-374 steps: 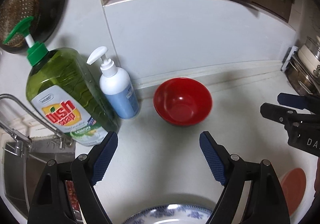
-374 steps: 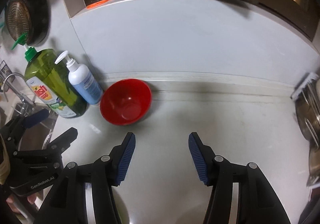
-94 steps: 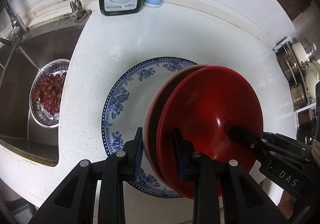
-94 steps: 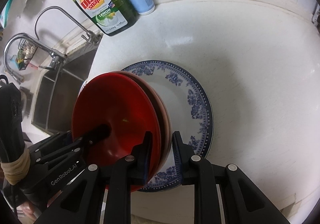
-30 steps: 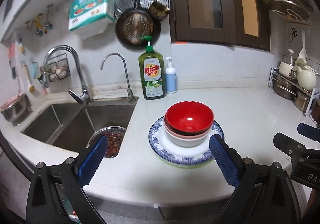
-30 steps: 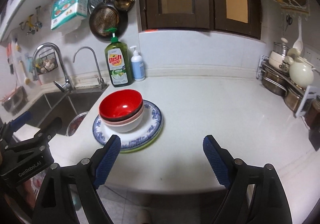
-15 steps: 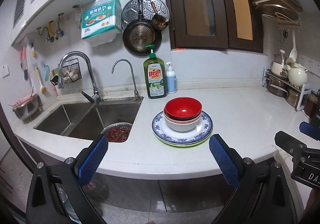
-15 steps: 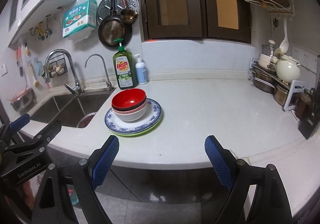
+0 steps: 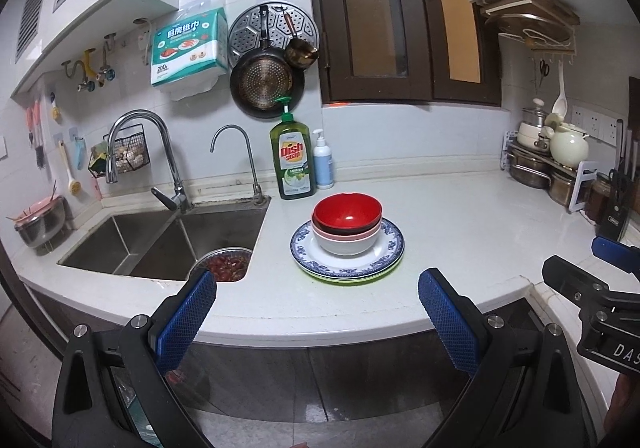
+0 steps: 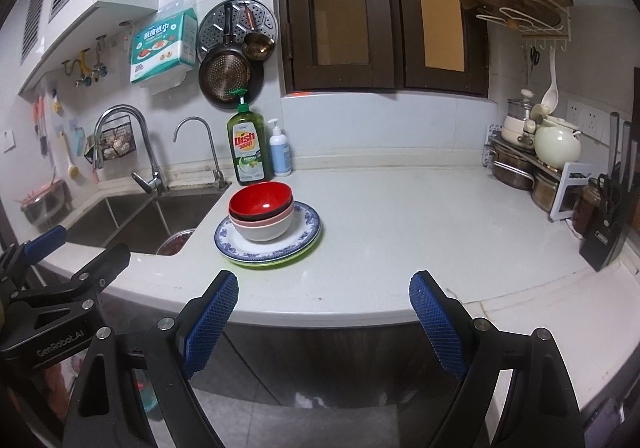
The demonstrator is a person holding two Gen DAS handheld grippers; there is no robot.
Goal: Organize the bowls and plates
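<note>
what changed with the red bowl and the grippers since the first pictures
The red bowl went from beside the soap bottles to the top of the nested bowls on the blue-patterned plate. Both grippers held it about three seconds ago; now the left gripper and right gripper are open, empty and pulled back off the counter. The dish soap bottle stayed put.
</note>
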